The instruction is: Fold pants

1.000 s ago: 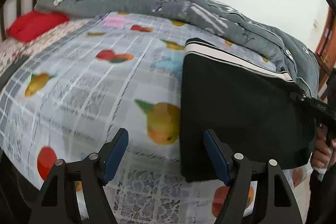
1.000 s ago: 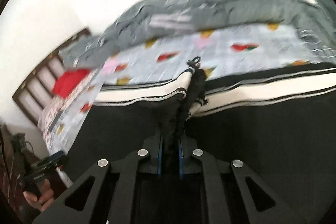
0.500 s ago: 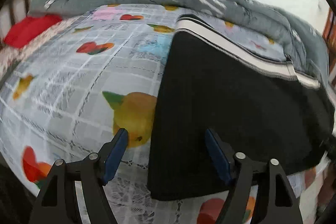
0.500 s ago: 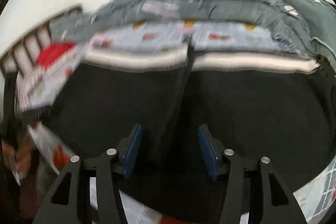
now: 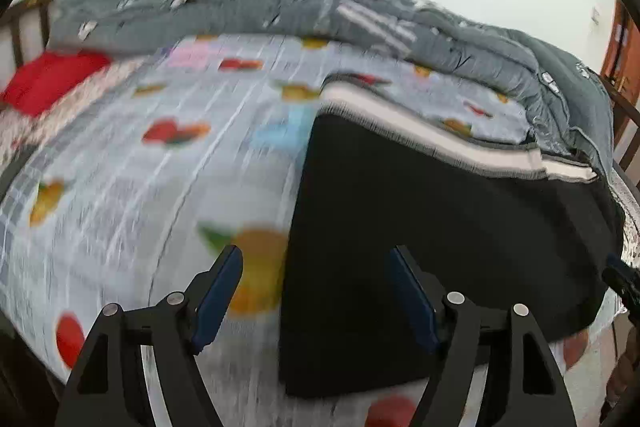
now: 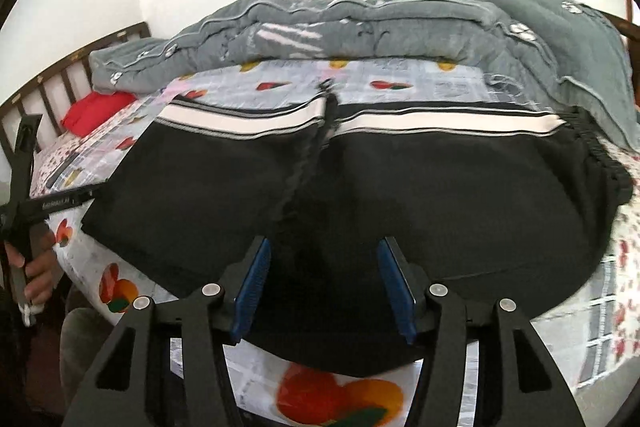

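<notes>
Black pants with a white side stripe lie folded flat on the fruit-print bed sheet; they also show in the left wrist view, on the right. My right gripper is open and empty, hovering over the near edge of the pants. My left gripper is open and empty, above the left edge of the pants where they meet the sheet. A dark drawstring lies across the middle of the pants.
A grey quilt is bunched along the far side of the bed. A red pillow lies by the wooden headboard at the left. The sheet spreads left of the pants. The bed's near edge is below both grippers.
My right gripper let go of the pants fabric, opened, and drew back. The pants settled flat. My left gripper stayed open and shifted slightly over the left edge.
</notes>
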### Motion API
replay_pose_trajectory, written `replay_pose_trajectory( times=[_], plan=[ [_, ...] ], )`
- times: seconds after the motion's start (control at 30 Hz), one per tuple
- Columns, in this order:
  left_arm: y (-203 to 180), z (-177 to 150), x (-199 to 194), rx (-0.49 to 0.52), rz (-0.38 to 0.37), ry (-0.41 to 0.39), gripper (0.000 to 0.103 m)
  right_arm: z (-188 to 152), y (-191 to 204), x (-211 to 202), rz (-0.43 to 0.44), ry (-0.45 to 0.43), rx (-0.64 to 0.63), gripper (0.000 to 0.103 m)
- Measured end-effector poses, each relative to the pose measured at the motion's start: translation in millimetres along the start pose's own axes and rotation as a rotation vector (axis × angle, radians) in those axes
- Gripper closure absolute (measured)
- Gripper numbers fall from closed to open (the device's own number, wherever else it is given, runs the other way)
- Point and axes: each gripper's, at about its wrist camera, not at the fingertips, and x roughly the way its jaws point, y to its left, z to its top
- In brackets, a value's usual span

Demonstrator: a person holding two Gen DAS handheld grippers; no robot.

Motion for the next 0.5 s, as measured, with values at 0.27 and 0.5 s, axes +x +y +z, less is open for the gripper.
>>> replay_pose_trajectory(
  times=[0.27, 0.5],
  plan=[
    [-42, 65, 24, 0.120, -0.057, -0.092, 0.030, 2, -35, -6, -0.083, -0.005, 0.083, 0.048],
    [-48, 71, 107, 0.133, 0.063, 0.052, 0.030, 0, -67, -4, -0.152, 0.011, 0.155, 0.048]
  ],
)
